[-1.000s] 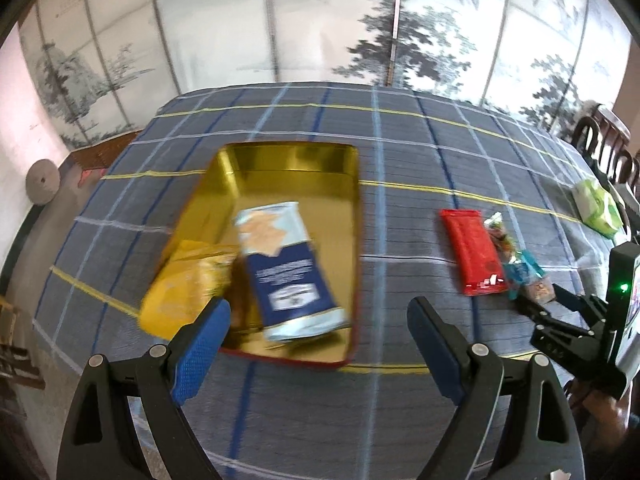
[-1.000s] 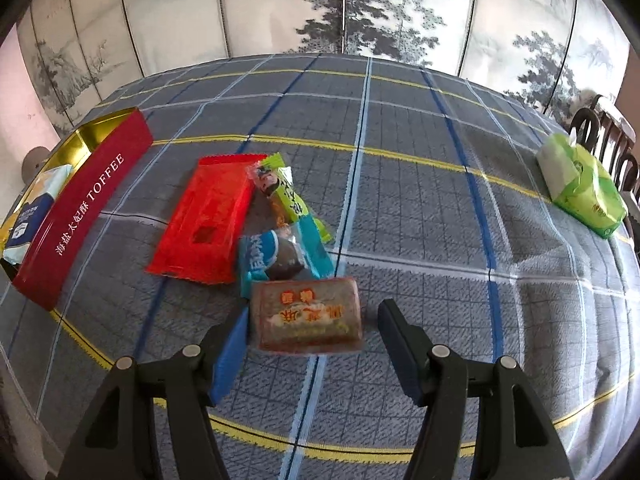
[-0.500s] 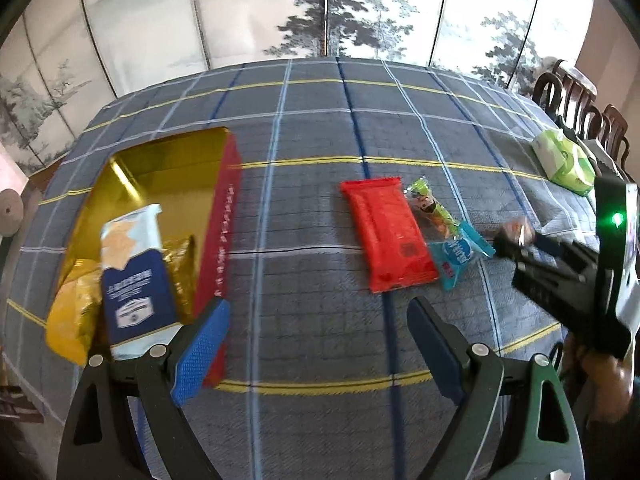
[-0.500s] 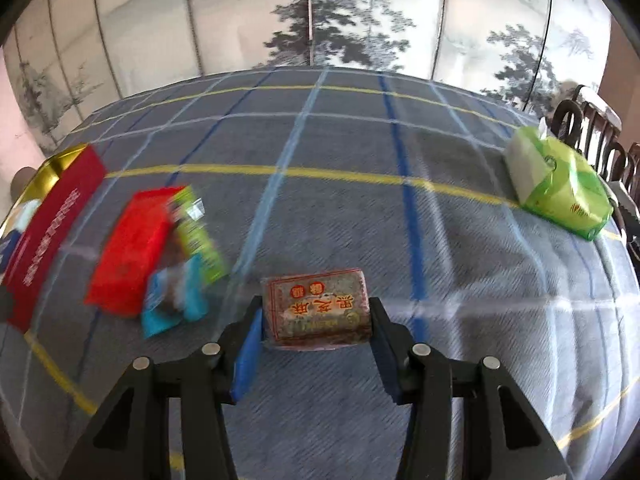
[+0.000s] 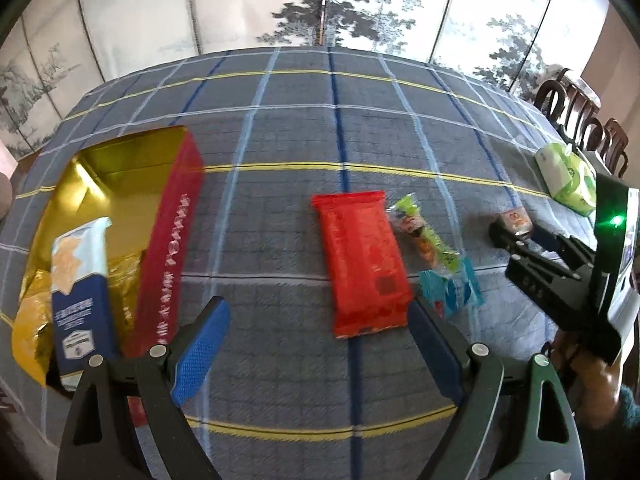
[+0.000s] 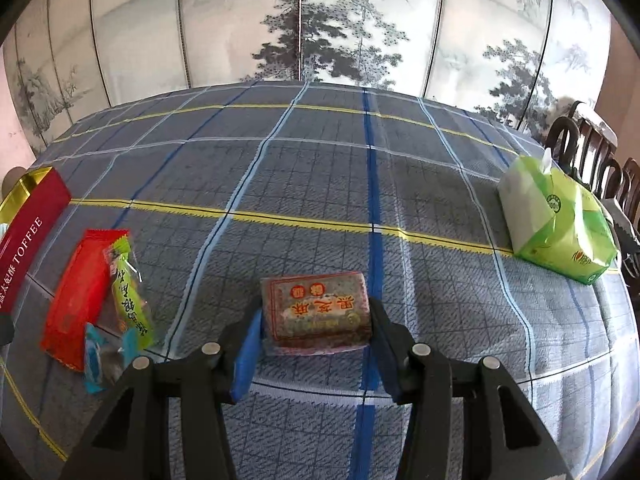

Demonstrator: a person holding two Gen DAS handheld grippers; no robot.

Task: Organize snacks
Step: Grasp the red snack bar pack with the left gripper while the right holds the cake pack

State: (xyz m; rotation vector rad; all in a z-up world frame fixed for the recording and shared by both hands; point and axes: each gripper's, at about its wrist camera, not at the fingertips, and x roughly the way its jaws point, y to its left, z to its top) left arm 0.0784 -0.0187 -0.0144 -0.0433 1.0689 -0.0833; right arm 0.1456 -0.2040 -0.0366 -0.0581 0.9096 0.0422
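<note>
Blue pads of my right gripper (image 6: 316,344) are pressed on either side of a small brown snack block (image 6: 318,308) with red characters, holding it over the plaid tablecloth (image 6: 304,184). My left gripper (image 5: 316,340) hangs spread wide with nothing between its pads. Just beyond it lies a red packet (image 5: 362,264), with a green wrapper (image 5: 424,232) and a blue one (image 5: 452,292) beside it. Left of these, the red toffee tin (image 5: 172,240) holds a navy biscuit pack (image 5: 78,292) and a yellow bag (image 5: 30,332). A green tissue pack (image 6: 556,224) sits far right.
</note>
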